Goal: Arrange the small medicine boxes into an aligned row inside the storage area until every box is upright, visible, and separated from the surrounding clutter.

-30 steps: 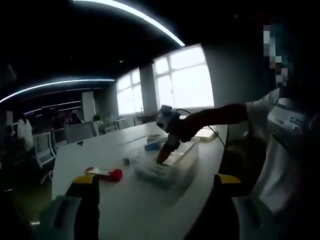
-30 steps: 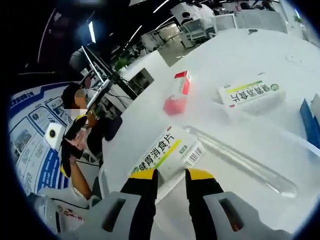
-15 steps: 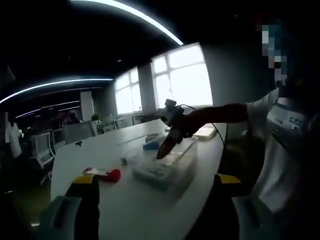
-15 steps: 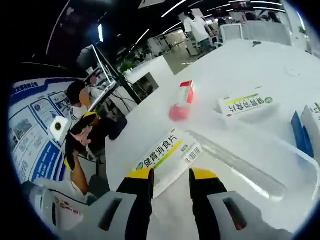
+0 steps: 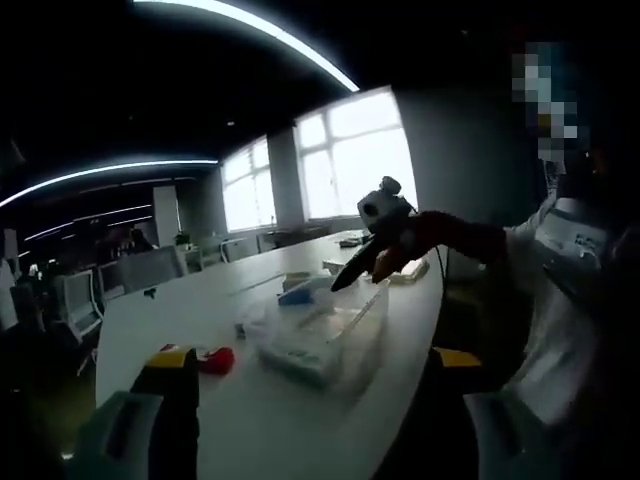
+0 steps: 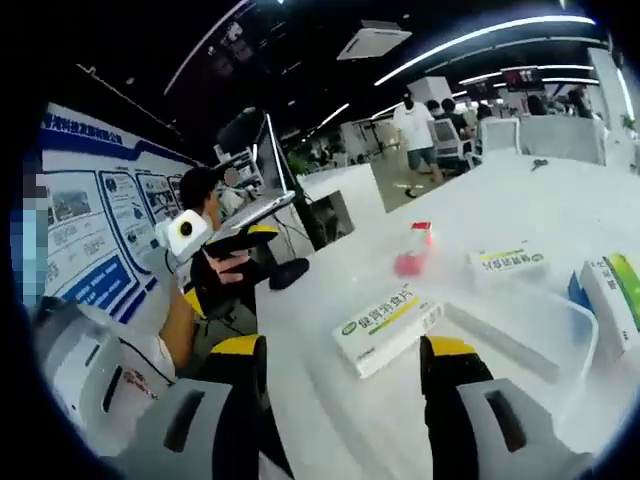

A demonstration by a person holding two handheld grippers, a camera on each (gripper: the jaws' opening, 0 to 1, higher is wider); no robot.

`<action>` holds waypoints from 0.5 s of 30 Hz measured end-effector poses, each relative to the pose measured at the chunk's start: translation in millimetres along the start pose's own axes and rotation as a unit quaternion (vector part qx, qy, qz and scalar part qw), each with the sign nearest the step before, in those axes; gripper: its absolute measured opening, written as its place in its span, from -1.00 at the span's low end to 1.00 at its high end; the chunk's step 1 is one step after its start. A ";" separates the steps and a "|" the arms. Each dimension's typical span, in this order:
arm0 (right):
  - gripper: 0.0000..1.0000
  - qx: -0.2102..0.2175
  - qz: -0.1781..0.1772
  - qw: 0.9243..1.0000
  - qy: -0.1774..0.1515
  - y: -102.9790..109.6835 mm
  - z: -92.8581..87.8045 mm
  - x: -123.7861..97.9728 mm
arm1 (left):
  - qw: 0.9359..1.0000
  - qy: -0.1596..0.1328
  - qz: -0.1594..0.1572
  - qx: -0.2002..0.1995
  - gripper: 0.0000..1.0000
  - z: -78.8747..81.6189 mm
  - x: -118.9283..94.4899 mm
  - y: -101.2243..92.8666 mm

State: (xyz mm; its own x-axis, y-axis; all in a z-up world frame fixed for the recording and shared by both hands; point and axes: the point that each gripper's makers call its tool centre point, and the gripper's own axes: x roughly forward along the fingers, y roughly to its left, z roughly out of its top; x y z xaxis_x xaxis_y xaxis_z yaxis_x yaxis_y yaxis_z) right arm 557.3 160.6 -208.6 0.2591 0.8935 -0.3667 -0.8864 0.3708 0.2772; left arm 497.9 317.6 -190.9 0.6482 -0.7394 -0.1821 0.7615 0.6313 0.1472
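dim office, long white tabletop (image 6: 330, 420). the right gripper (image 6: 340, 372) hangs wide and empty above the clear bin (image 6: 560, 330); a green-striped medicine box (image 6: 388, 327) lies flat just beside its wall. left gripper (image 5: 305, 378) wide, well back. next, likely grasp and stand that box.

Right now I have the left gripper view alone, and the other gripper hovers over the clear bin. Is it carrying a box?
Observer: No. In the right gripper view the right gripper has its jaws wide apart, with nothing between them.
Operator: Is any box upright yet?
Observer: Not the nearest one. The green-and-yellow striped box lies flat, printed face up, just ahead of those jaws.
Operator: Any others?
Observer: A second striped box lies flat on the white table, farther off.
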 end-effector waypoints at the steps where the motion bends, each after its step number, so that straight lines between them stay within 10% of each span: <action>1: 0.37 -0.005 -0.005 1.000 0.000 1.9 -1.3 -3.3 | 1.000 0.002 0.000 0.000 0.89 -0.2 -0.2 -0.8; 9: 0.39 -0.043 -0.019 0.998 -0.033 14.0 -2.6 -18.9 | 1.000 0.001 0.003 -0.001 0.89 -1.0 -5.4 -6.7; 15: 0.52 -0.058 -0.108 0.983 -0.138 13.7 1.9 -44.0 | 1.000 0.002 0.002 -0.012 0.89 -5.5 1.2 -3.9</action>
State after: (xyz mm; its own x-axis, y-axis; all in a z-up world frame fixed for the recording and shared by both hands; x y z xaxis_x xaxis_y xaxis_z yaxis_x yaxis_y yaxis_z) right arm 534.5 126.8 -186.9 0.5264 0.8374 -0.1475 -0.8326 0.5428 0.1102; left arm 495.6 315.4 -197.0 0.6513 -0.7359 -0.1851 0.7584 0.6398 0.1247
